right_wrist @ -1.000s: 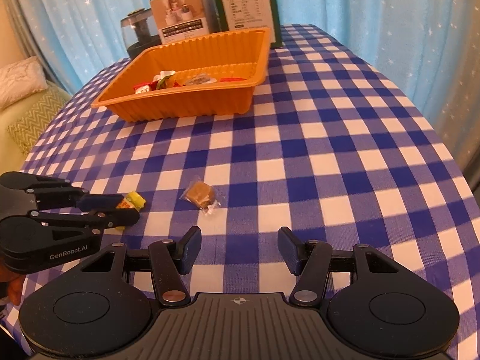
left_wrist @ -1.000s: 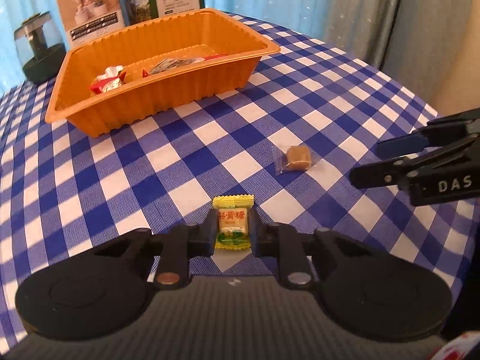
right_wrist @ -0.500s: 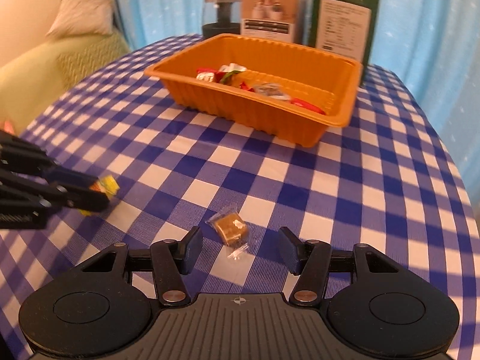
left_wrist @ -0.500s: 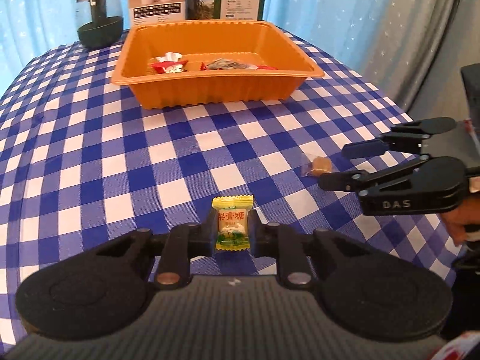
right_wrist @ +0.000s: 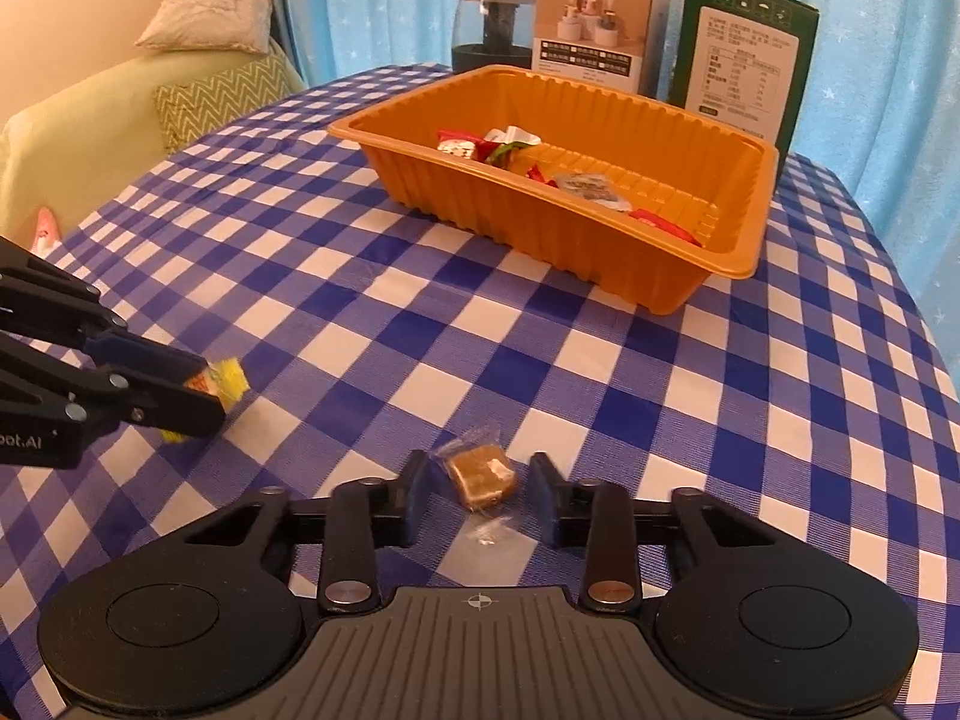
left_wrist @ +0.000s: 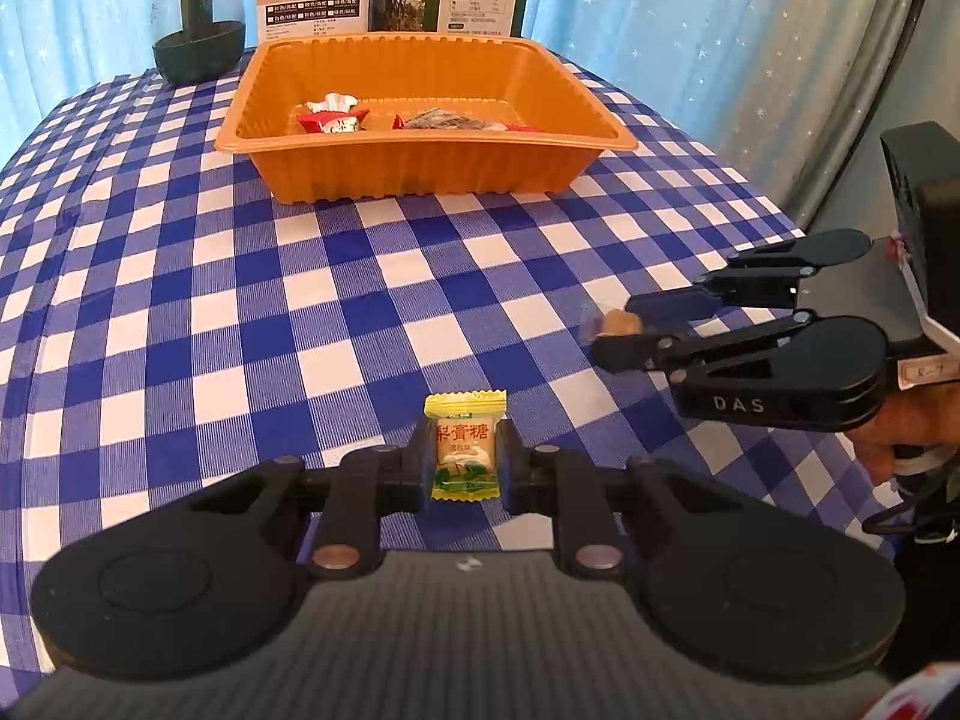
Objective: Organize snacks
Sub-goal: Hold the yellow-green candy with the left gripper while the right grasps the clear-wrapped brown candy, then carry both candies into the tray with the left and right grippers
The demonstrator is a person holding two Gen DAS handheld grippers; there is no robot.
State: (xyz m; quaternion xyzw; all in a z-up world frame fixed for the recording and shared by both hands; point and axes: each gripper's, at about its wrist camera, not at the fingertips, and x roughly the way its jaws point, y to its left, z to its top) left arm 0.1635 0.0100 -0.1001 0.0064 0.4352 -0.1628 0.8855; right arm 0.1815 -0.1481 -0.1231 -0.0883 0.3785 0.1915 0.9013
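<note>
Left claw [left_wrist: 464,468] clamped on yellow candy [left_wrist: 463,447]; right claw [right_wrist: 480,495] apart, straddling brown caramel [right_wrist: 482,476] on desk [right_wrist: 690,420].
Close squarely on the caramel body, not the wrapper tail; pad contact probably not yet made.

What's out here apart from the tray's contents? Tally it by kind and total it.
Orange plastic tray: 1
Cardboard boxes, white box and green box: 2
Dark round jar: 1
Candies: 2, yellow wrapped candy in left gripper, brown wrapped candy inside right gripper
Total: 6
</note>
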